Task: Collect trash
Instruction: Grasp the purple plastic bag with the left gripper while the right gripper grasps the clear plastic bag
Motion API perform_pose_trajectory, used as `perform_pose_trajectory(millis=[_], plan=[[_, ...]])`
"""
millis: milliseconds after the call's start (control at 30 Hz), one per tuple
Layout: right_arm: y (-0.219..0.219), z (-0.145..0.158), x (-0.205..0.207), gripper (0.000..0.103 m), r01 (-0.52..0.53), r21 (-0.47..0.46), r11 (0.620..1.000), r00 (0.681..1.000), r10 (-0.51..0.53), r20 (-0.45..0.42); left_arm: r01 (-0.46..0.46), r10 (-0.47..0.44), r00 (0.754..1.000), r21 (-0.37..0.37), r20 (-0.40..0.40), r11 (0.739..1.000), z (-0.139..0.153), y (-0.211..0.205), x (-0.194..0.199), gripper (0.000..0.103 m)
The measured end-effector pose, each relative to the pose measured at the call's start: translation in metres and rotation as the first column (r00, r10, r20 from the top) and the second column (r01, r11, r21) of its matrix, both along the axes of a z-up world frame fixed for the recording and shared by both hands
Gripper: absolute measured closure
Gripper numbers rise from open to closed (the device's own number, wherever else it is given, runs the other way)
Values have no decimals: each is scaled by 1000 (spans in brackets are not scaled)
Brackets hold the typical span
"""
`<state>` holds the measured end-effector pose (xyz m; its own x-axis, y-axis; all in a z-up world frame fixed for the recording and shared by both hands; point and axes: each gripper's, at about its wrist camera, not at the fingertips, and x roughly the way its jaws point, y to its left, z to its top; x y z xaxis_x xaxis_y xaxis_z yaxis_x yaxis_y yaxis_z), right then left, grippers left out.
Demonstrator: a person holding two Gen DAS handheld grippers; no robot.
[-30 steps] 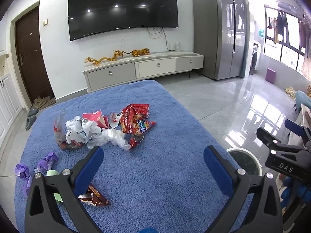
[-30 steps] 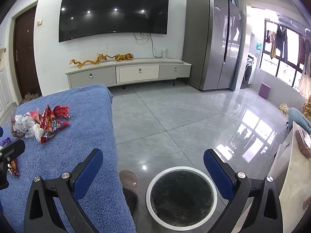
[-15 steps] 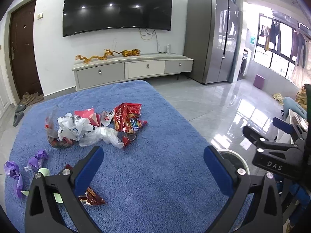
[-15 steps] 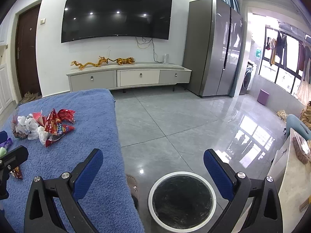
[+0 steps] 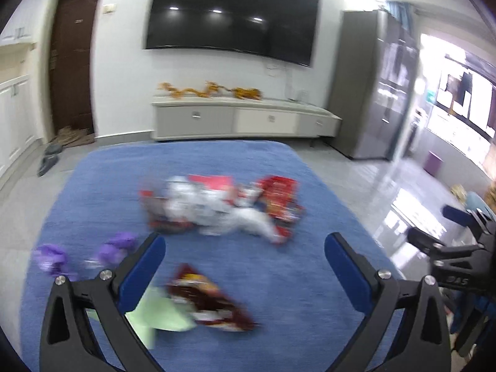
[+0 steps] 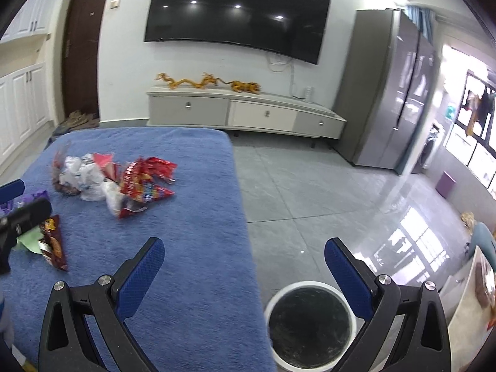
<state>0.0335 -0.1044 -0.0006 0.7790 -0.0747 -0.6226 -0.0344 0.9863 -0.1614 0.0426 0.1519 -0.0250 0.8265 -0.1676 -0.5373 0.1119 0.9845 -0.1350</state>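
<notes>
1. The left gripper [image 5: 245, 266] has been swung left and lowered toward the blue blanket's [image 6: 192, 248] near-left corner; its jaws are spread, nothing held.
2. A brown wrapper [image 5: 210, 297] is now framed between them, judged the first pick.
3. The right gripper [image 6: 245, 266] is kept apart, empty, above the bin [image 6: 310, 325] beside the blanket's right edge.

Motion blur smears the left wrist view: the trash pile [image 5: 223, 207] mid-worktop is streaks of red and white, perhaps wrappers and plastic. The dark wrapper [image 5: 210, 297] is unreadable. The right view's bottom edge crops the bin [image 6: 310, 325].
</notes>
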Motion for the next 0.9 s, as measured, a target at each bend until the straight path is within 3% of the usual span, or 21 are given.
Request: perform_pose_trajectory(millis=[167,333,500,633,733,900], plan=[[15,0,18,0,-56,66,996,997,60,-51,-195,195,981,5,-5,981,-2,84,2,0],[42,-6,42,15,-141,120,983,984,152,-92,-356,356,932,18,-70,934,-22,158,8,0],[73,-15,62,30,-239,175,955,957,262,-123,-397,386,910,-45,-152,917,-44,192,10,1],[103,-33,77,48,-340,257,905,903,390,-178,-389,366,908,-85,-203,917,-58,198,15,5],[120,-43,88,52,-399,297,868,862,465,-200,-374,349,911,-85,-219,923,-65,194,21,8],[142,-53,110,53,-462,278,842,830,521,-198,-357,326,911,-89,-253,930,-75,192,29,16]])
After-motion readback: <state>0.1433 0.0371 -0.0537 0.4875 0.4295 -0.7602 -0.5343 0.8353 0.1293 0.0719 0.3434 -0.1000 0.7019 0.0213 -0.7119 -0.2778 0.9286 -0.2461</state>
